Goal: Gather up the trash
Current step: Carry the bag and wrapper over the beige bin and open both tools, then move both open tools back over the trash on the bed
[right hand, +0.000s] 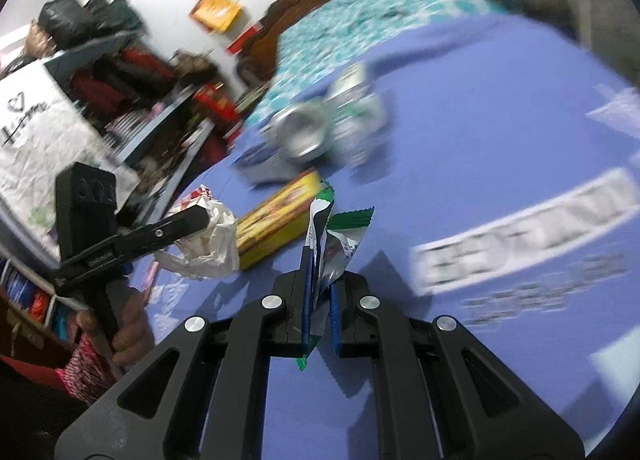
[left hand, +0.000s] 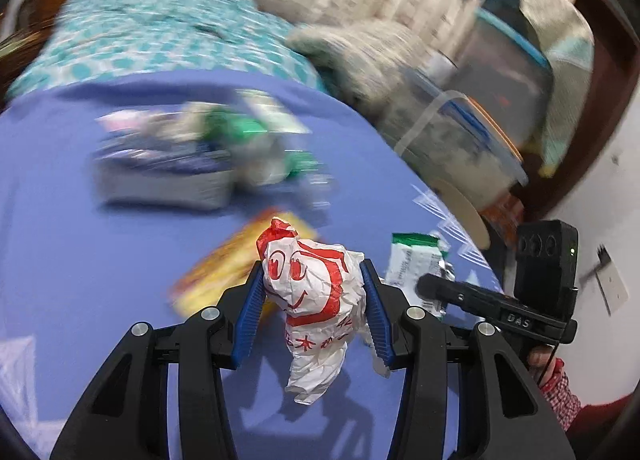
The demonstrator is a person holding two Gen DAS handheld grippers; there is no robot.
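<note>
My left gripper (left hand: 311,266) is shut on a crumpled white paper wrapper with red print (left hand: 316,292), held above the blue sheet. In the right wrist view, the same white paper wrapper (right hand: 212,236) hangs from the left gripper (right hand: 200,219) at the left. My right gripper (right hand: 320,272) is shut on a green and silver snack wrapper (right hand: 340,236); in the left wrist view, the snack wrapper (left hand: 412,260) and right gripper (left hand: 430,286) show at the right. A yellow box (left hand: 224,264) (right hand: 280,215) lies on the sheet behind both.
A blurred heap of cans and packets (left hand: 192,155) (right hand: 320,127) lies farther back on the blue sheet (left hand: 80,260). Beyond it are a teal quilt (left hand: 160,35) and grey blanket (left hand: 352,55). Plastic storage boxes (left hand: 480,107) stand right; a cluttered shelf (right hand: 132,99) stands left.
</note>
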